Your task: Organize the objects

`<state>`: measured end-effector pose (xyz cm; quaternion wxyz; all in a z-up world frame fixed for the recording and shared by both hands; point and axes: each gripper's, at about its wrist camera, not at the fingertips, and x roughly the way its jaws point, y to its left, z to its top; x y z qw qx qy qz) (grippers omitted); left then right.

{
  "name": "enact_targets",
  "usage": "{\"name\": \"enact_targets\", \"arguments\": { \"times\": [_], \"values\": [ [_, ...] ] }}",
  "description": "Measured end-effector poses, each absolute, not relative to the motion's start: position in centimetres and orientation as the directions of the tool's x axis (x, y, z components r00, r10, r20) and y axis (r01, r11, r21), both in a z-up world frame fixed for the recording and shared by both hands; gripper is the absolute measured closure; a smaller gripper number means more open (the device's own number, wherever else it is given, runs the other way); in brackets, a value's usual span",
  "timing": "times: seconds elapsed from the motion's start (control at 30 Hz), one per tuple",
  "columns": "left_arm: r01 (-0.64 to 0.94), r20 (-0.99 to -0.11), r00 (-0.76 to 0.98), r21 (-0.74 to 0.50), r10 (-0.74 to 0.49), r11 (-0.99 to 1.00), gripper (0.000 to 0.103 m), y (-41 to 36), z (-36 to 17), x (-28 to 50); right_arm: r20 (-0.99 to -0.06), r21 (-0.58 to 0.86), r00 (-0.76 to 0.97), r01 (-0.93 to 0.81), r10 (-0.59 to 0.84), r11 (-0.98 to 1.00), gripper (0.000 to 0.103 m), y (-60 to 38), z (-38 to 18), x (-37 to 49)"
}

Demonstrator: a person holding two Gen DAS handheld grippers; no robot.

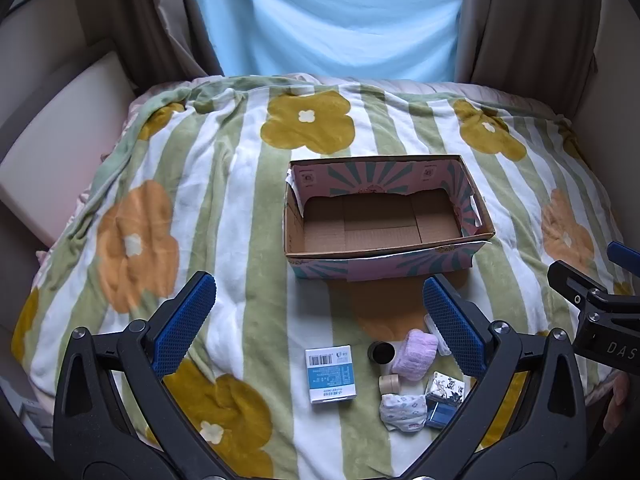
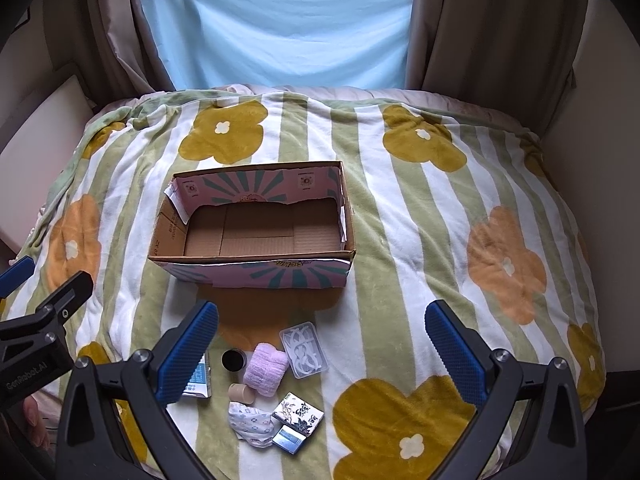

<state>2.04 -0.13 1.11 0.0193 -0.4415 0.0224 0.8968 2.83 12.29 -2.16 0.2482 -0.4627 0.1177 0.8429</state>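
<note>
A: A flower-print blanket (image 1: 224,208) covered the bed; an empty cardboard box (image 1: 384,216) sat mid-bed.

B: And the grippers?

A: Left gripper (image 1: 320,320) and right gripper (image 2: 322,344) both spread wide, holding nothing. Small items, including a rolled lilac cloth (image 2: 266,368), lay just before the box. The soft bedding could probably let items sink away from the pads.

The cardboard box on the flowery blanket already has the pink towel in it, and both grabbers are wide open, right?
Not quite. The cardboard box is empty; the pink towel lies on the blanket in front of it, as the right wrist view shows. The left gripper and right gripper are indeed wide open.
</note>
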Motion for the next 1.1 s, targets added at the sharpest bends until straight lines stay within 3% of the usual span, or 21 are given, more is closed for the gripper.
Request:
{"name": "enact_targets", "arguments": {
  "times": [1.1],
  "values": [
    [-0.054,-0.787,-0.616,-0.009,0.040,-0.999,0.000,-1.0,1.2,3.2,-0.829,-0.021,-0.470,-0.512,0.301,-0.859,0.001,12.0,-1.0,3.4]
  ]
}}
